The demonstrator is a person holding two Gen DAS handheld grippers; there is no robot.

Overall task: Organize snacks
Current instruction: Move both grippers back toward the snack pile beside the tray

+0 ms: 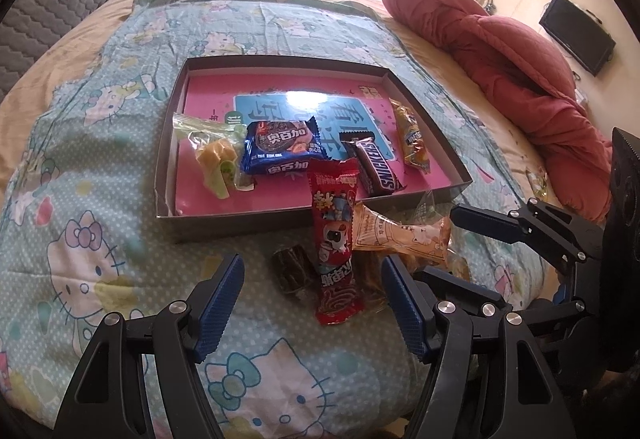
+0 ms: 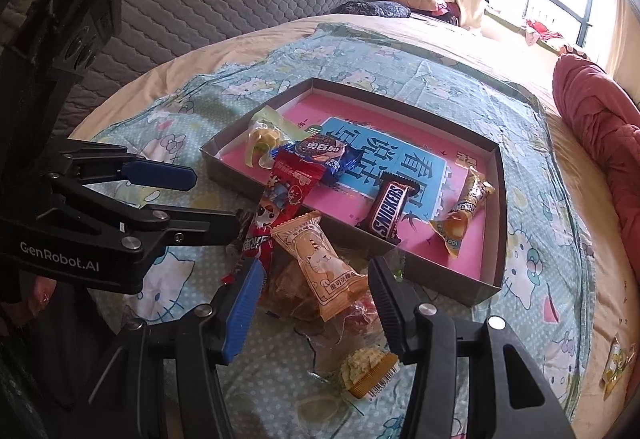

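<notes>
The big bed cover (image 1: 100, 143) with the cartoon cats is soft and bumpy, so anything pushed on it can slide or tip. On it sits the flat box (image 1: 168, 175), and four snacks already lie inside: the green candy bag (image 1: 214, 155), the blue cookie pack (image 1: 280, 151), the Snickers bar (image 1: 374, 167) and the yellow candy (image 1: 412, 139).

The red packet (image 1: 334, 235) is the risky one (half in, half out). It leans over the near wall of the box, so a bump could knock it back out.

Just in front of the box is a small pile: the orange cat packet (image 2: 324, 267), some clear wrapped bits, and the little cupcake (image 2: 368, 371) nearer the right claw.

The left claw (image 1: 312, 303) is wide open and holds nothing, with the red packet's tail and a dark candy (image 1: 292, 271) between its fingers. It could pinch both at once.

The right claw (image 2: 316, 307) is open too, around the orange packet. If it closes hard, the crinkly wrappers below may come along, or the cake inside may squash.
</notes>
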